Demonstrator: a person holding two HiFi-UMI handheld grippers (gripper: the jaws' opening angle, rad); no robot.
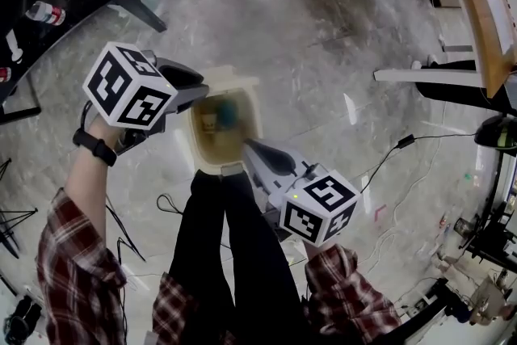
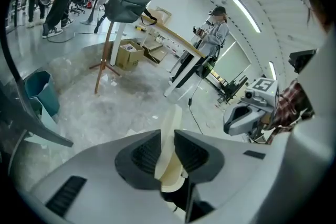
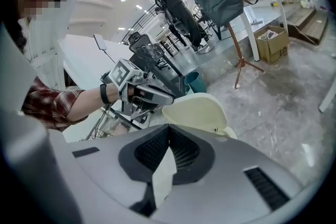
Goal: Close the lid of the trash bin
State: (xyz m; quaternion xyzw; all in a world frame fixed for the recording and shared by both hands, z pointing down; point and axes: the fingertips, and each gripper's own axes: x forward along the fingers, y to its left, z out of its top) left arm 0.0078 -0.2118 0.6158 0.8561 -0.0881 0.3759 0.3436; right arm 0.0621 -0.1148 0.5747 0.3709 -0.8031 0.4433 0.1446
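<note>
Standing over the trash bin (image 1: 253,124), which is sitting on the floor (image 1: 323,52) just in front of the person's feet, the person is working both tools at its mouth. The lid (image 3: 197,113) is standing upright at the far side of the bin, so the inside is showing from above, with something blue-green lying in it.

The left gripper (image 2: 168,136) is reaching in from the left, and its fingers are pinching the thin edge of the cream lid between their ribbed pads. Gripping the edge rather than pushing on the flat face is probably giving control over the swing, so the lid can be lowered on its hinge instead of dropping.

The right gripper (image 3: 168,128) is pointing at the near right corner of the bin, opposite the lid. Its fingers are pressed together at the tips, and a pale sliver is showing in the gap behind them; whether that is the bin's rim being gripped or only seen past the fingers is not clear. Being placed there, it is likely steadying the light bin against tipping or sliding while the other side does the work.

The closing itself is not yet done: the lid is fully raised and needs tipping forward over the opening, with the right gripper getting out of its path first.
</note>
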